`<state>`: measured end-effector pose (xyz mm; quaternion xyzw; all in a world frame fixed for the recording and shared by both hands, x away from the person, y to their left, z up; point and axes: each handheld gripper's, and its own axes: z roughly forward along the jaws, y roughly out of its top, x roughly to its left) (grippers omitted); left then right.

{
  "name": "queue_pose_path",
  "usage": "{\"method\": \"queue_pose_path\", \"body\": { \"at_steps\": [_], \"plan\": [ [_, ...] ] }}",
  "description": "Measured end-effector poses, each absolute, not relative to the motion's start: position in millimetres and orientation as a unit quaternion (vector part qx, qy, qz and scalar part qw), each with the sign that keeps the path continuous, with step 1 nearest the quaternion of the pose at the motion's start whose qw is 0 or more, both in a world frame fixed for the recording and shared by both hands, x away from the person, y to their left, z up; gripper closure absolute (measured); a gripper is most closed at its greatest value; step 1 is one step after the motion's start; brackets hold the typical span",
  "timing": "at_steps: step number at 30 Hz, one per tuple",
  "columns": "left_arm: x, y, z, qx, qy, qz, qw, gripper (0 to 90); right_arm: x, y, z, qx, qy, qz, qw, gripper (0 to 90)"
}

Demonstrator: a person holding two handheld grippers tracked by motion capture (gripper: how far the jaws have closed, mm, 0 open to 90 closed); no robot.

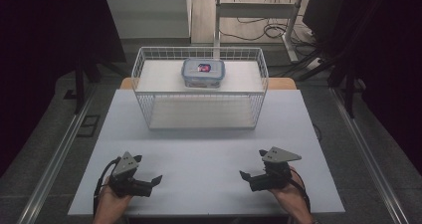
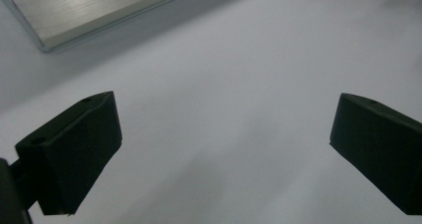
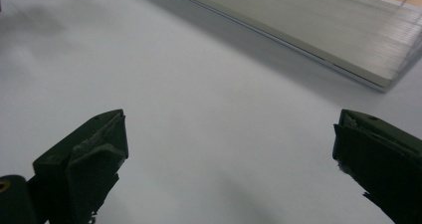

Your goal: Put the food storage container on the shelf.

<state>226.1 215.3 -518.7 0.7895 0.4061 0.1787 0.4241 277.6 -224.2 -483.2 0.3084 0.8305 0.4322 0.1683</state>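
Black angular grippers (image 1: 149, 170) (image 1: 251, 164) (agape), smooth tabletop (image 1: 199, 154)

Dim room, dark vignette at high view's sides; the table (image 1: 199, 149) is evenly lit from above, with soft shadows. Gripper views soft, jaws out of focus, faint sheen on the board (image 2: 89, 10).

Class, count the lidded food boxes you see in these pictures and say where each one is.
1. The box sits inside the wire basket, near the middle of its far side, lid on. Nothing looks hidden behind it.
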Motion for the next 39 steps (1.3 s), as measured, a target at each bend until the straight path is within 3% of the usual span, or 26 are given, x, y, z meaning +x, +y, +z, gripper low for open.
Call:
{"method": "queue_pose_path", "body": {
  "at_steps": [23,39],
  "plan": [
    [201.6,248.7,-531.6,0.790,0.433,0.192,0.390,0.0,256.7,-264.4,-499.4,0.352,0.829,0.391,0.191,0.3],
    [198.7,251.9,-546.9,0.805,0.449,0.148,0.359,0.0,246.5,-272.5,-512.0,0.372,0.845,0.344,0.171,0.0]
  ]
}}
